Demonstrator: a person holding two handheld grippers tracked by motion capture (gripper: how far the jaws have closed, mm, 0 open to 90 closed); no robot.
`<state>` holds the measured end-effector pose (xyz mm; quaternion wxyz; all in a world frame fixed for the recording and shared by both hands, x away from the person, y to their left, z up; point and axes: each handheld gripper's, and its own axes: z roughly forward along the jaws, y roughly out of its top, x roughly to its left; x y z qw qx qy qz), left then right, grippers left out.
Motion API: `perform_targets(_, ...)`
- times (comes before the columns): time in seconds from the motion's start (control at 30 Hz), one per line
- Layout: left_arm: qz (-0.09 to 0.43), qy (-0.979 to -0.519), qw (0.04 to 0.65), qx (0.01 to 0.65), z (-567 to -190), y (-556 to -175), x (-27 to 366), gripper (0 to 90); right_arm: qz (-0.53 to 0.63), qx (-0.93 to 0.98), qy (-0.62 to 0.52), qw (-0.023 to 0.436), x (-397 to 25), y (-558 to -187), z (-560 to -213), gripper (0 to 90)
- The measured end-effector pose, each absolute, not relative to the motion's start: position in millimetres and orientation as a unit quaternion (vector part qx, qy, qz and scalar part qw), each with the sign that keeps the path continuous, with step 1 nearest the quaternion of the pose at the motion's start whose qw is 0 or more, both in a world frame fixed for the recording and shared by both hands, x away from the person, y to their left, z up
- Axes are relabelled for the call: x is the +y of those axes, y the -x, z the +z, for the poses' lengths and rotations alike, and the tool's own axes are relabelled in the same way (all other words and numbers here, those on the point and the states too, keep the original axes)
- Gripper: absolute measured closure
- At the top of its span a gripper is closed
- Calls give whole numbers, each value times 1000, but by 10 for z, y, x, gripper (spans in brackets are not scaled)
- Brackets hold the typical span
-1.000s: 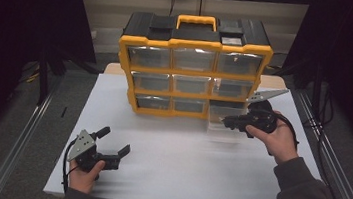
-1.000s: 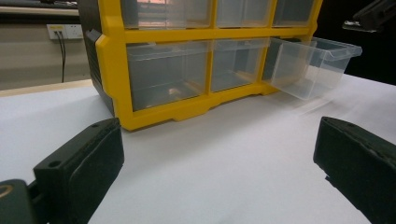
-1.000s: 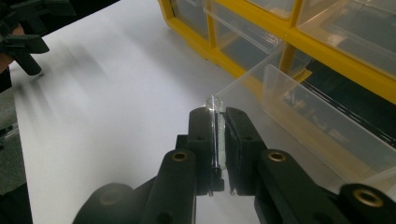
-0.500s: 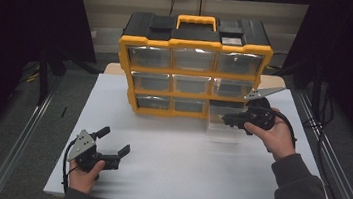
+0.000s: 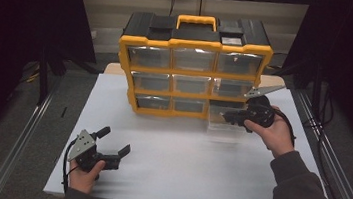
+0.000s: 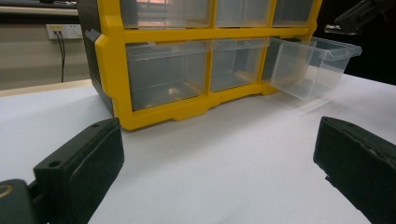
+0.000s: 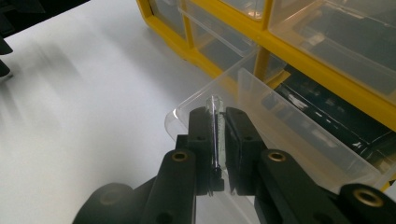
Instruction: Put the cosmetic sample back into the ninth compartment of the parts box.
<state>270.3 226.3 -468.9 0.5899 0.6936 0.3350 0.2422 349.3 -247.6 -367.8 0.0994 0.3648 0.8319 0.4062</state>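
Item: clear drawer (image 5: pixel 224 126), bottom-right bay of the yellow parts organiser (image 5: pixel 193 66), partly drawn out.
I judge I am mid-pull: my right gripper (image 7: pixel 217 140) pinches the drawer's front lip; next, a straight, level draw. My left gripper (image 5: pixel 114 145) rests spread on the white tabletop (image 5: pixel 181 170); dark curtains (image 5: pixel 17 21) surround.

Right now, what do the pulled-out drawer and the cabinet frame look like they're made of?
The drawer looks like clear, glossy plastic: the table shows through its walls. The cabinet frame seems moulded opaque yellow plastic, smooth with a slight sheen. The right tool is clamped on the drawer's front lip.
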Motion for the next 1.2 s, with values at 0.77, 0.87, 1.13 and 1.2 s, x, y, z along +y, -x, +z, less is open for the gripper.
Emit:
perform_targets(0.77, 239, -693, 593, 334, -4694, -2712, 2259, 19, 399, 828, -377, 113, -2503, -3583, -3723, 813)
perform_targets(0.87, 239, -693, 592, 336, -4695, -2712, 2260, 19, 400, 828, -376, 116, -2504, -3592, -3725, 813)
perform_targets(1.13, 240, -693, 591, 336, -4696, -2712, 2260, 19, 396, 829, -377, 118, -2503, -3609, -3716, 813)
perform_targets(1.2, 239, -693, 591, 336, -4695, -2712, 2262, 19, 397, 829, -373, 124, -2495, -3618, -3722, 812)
